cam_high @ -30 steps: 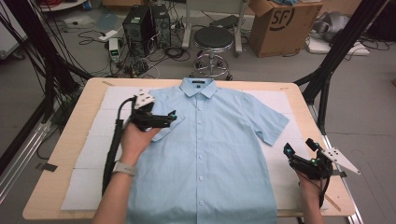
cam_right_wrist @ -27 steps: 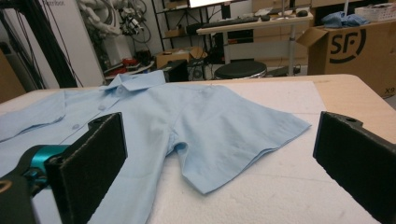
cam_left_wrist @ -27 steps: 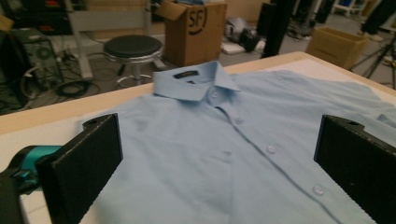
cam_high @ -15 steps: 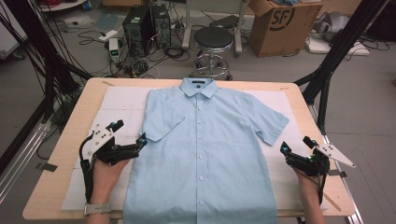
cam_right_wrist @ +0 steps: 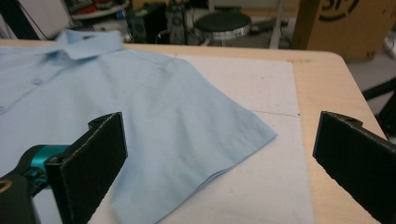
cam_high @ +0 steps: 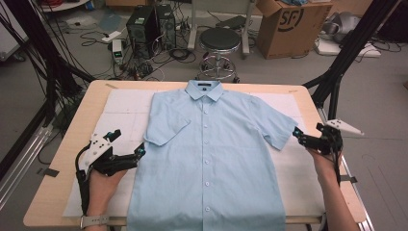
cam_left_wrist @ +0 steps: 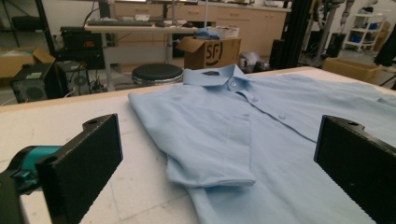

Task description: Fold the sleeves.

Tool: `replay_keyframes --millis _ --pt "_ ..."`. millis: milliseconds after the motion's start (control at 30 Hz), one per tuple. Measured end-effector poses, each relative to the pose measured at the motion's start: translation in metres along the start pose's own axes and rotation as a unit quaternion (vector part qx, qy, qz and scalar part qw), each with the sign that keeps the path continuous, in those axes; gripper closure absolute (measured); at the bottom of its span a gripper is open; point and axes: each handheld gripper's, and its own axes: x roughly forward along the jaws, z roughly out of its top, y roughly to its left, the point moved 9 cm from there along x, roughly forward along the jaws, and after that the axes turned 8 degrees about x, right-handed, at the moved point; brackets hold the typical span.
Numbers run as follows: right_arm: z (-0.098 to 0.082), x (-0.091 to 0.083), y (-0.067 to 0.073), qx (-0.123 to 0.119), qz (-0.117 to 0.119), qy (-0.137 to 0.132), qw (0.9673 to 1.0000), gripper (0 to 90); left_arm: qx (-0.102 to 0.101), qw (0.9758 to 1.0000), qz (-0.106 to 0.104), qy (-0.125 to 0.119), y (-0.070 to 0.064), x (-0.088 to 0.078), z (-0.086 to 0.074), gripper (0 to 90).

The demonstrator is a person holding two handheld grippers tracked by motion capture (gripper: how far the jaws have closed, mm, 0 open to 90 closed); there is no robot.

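A light blue short-sleeved shirt (cam_high: 211, 159) lies buttoned and flat on the table, collar (cam_high: 204, 89) at the far side. Its left sleeve (cam_high: 166, 127) is folded inward over the chest; the right sleeve (cam_high: 274, 126) is spread out. My left gripper (cam_high: 130, 144) rests by the shirt's left edge, open and empty. In the left gripper view its jaws stand wide apart, with the folded sleeve (cam_left_wrist: 210, 156) ahead of them. My right gripper (cam_high: 300, 137) hovers just right of the spread sleeve's hem (cam_right_wrist: 233, 144), open, holding nothing.
A white mat (cam_high: 120, 110) covers the wooden table (cam_high: 91, 101) under the shirt. Beyond the far edge stand a black stool (cam_high: 220, 41), a cardboard box (cam_high: 284, 24), computer towers (cam_high: 144, 24) and floor cables. Black frame legs (cam_high: 337, 67) flank the table.
My left gripper has let go of the left sleeve, which stays folded on the chest, and drawn back to the shirt's left edge. My right gripper has moved forward to the right sleeve.
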Motion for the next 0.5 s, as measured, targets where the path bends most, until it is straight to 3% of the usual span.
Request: replay_keyframes --millis 100,167,267,300,367,500 --pt "0.005 0.026 -0.011 0.013 -0.005 0.048 0.9988 1.7 -0.002 1.0 -0.001 0.002 -0.001 0.001 -0.001 1.7" --pt "0.001 0.045 -0.017 0.037 -0.002 0.093 0.995 1.7 -0.002 1.0 -0.005 0.001 -0.001 0.002 -0.001 1.7" --pt "-0.005 0.069 -0.029 0.032 -0.018 0.133 0.9905 5.9 -0.014 0.9998 -0.01 -0.003 -0.002 0.001 0.004 1.7" --pt "-0.006 0.076 -0.034 0.033 -0.021 0.137 0.9899 6.8 -0.019 0.9997 -0.009 -0.009 -0.001 0.0 0.007 1.7" --pt "-0.007 0.084 -0.043 0.033 -0.03 0.145 0.9885 18.9 -0.016 0.9996 -0.01 -0.02 -0.001 -0.001 0.013 1.7" --pt "-0.007 0.09 -0.055 0.047 -0.03 0.141 0.9884 29.9 -0.014 0.9997 -0.009 -0.021 0.001 -0.004 0.015 1.7"
